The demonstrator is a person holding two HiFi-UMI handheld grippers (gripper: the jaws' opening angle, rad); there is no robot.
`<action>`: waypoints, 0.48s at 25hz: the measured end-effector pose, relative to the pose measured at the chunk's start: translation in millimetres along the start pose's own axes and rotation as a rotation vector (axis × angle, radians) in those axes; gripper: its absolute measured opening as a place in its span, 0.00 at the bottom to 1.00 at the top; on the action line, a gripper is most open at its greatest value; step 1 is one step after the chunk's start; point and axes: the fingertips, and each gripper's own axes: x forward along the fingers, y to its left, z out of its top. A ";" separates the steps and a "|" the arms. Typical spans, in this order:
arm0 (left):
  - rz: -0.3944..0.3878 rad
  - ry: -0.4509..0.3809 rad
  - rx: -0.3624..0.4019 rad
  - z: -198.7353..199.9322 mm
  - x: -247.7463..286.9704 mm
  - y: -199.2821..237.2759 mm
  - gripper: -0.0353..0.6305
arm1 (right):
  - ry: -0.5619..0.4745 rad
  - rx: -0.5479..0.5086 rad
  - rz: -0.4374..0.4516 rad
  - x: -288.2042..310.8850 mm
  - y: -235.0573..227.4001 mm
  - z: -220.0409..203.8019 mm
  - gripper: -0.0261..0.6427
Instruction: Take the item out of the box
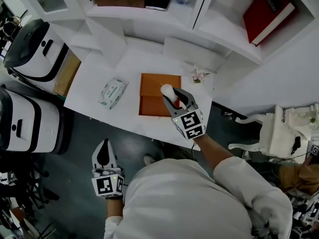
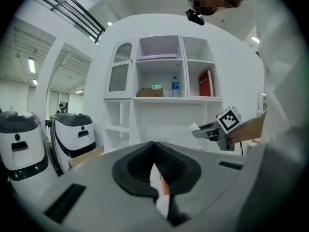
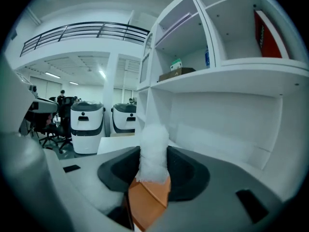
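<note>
An open orange box [image 1: 155, 86] lies in the middle of the white table [image 1: 89, 91]. My right gripper [image 1: 173, 94] hovers over the box's right side, shut on a white foam-wrapped item [image 1: 167, 90] that stands upright between its jaws. In the right gripper view the item [image 3: 153, 154] fills the gap between the pads, with the orange box [image 3: 148, 202] below it. My left gripper [image 1: 104, 152] hangs low over the floor in front of the table, its jaws together with nothing in them. The left gripper view shows its fingertips [image 2: 155, 148] touching.
A pack of wet wipes [image 1: 113, 92] lies left of the box, and a small flower ornament [image 1: 200, 75] right of it. White shelves [image 1: 164, 19] rise behind the table, holding a red book [image 1: 266, 14]. Two white machines [image 1: 30, 49] stand on the left.
</note>
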 end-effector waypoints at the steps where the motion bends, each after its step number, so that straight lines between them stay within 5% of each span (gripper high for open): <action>1: -0.002 0.000 0.001 0.0 -0.5 -0.4 0.06 | -0.020 -0.003 -0.007 -4.4 -0.4 6.1 0.30; 12: -0.025 -0.010 0.014 3.7 -1.2 -5.9 0.06 | -0.203 -0.018 -0.038 -42.1 -2.4 59.7 0.30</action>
